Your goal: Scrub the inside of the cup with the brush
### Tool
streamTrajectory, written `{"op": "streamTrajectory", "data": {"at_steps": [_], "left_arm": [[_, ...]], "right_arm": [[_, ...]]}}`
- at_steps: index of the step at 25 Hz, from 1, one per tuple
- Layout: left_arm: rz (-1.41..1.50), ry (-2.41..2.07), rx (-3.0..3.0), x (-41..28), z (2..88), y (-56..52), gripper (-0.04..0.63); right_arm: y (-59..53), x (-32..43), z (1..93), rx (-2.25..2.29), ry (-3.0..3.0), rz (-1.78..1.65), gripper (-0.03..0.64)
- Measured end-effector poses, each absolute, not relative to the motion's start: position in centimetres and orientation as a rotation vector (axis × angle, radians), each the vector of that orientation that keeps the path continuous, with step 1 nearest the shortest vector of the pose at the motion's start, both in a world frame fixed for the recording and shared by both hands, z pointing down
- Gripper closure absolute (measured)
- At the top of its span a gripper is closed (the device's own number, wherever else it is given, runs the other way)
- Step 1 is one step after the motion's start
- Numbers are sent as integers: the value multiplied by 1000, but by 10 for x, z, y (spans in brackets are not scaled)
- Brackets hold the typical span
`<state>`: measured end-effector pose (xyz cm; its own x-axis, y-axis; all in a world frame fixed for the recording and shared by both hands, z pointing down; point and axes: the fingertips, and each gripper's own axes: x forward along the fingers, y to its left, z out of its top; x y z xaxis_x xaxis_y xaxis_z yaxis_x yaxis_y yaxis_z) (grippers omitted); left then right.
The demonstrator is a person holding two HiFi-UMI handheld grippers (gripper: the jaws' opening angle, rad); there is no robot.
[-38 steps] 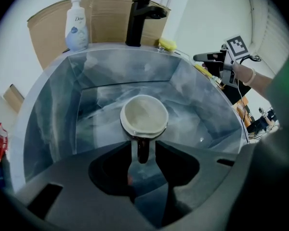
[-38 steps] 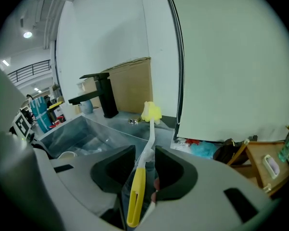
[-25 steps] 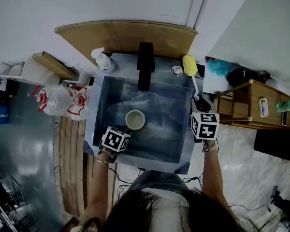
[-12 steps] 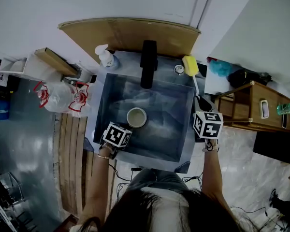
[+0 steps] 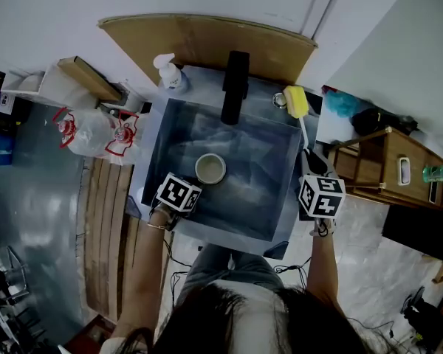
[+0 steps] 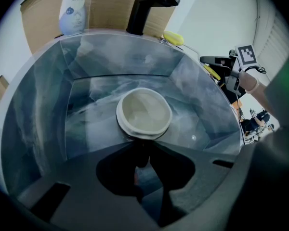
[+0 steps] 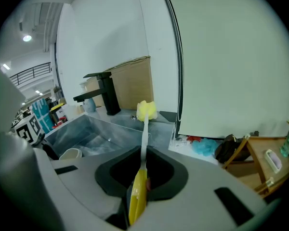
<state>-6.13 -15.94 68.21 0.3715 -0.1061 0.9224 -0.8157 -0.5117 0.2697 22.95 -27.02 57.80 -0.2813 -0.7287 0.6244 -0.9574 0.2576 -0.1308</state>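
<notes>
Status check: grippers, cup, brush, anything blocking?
Left gripper jaws closing on near side of cup; cup upright in sink. Right gripper jaws closing on brush handle, brush lying along sink's right rim. Cup mouth unobstructed.

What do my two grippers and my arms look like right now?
The left claw and right claw are each a grey body with dark jaws, topped by a white cube of black square markers. Forearms are bare; a thin bracelet circles the left wrist. Both claws are closing: the pale round cup's handle sits in the left, the yellow-handled brush in the right.
</notes>
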Motion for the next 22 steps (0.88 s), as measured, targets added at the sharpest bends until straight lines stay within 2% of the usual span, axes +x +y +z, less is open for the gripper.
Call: {"op": "streamTrajectory", "data": {"at_steps": [22], "left_arm": [[1180,-793,1875,-62,682,-160,520]], "right_arm": [[-213,178,555,1243,-2196,549,566]]}}
